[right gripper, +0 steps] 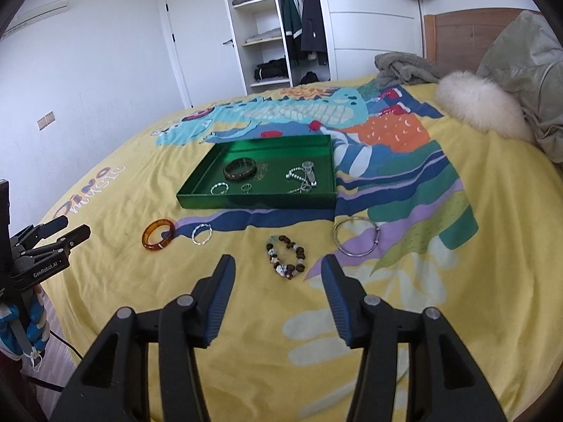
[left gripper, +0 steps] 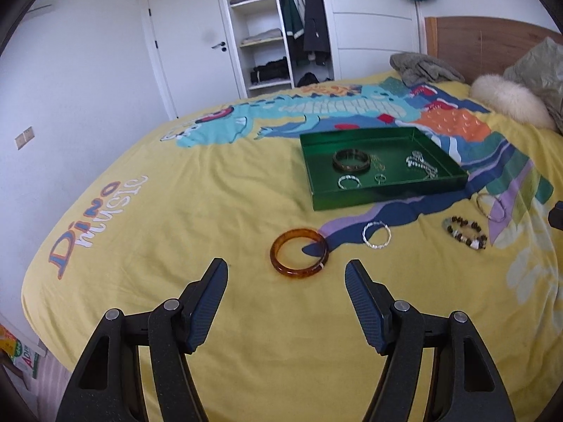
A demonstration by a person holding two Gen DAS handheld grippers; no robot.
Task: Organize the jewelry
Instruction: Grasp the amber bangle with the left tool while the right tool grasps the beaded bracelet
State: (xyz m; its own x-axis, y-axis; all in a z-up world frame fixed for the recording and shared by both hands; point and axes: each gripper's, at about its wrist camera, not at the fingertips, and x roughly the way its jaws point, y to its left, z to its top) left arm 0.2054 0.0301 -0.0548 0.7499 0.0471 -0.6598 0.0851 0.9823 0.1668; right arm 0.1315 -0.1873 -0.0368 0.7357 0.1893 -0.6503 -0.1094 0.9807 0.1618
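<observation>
From the left wrist view, the left gripper [left gripper: 285, 274] hung over the yellow bedspread [left gripper: 176, 211] with its fingers spread wide and nothing between them. Just ahead of it lay the amber bangle [left gripper: 299, 252], flat on the cloth. It looked to me like a rigid, glossy hoop, light but likely slippery; I judged the sound hold would be across one side of the rim, one finger inside the ring and one outside. A little to its right sat a thin silver bracelet [left gripper: 376, 234], and further right the beaded bracelet [left gripper: 465, 232] and a large wire bangle [left gripper: 491, 206]. Beyond them stood the green tray [left gripper: 383, 197], already holding a dark bangle [left gripper: 351, 160], a small silver ring [left gripper: 349, 181] and a silver chain [left gripper: 421, 164].

From the right wrist view, the right gripper [right gripper: 278, 274] was likewise open and empty, with the beaded bracelet [right gripper: 286, 256] lying just ahead between its fingertips. That one seemed limp: beads on a cord, likely to sag and swing once lifted, so I thought pinching a short run of beads would serve better than trying to span it. The wire bangle [right gripper: 356, 236] lay to its right, thin and low on soft bedding, probably hard to get under. The amber bangle [right gripper: 159, 234] and thin silver bracelet [right gripper: 202, 234] lay to the left, all near the green tray [right gripper: 257, 201]. At the far left edge the left gripper [right gripper: 72, 228] showed, open.
</observation>
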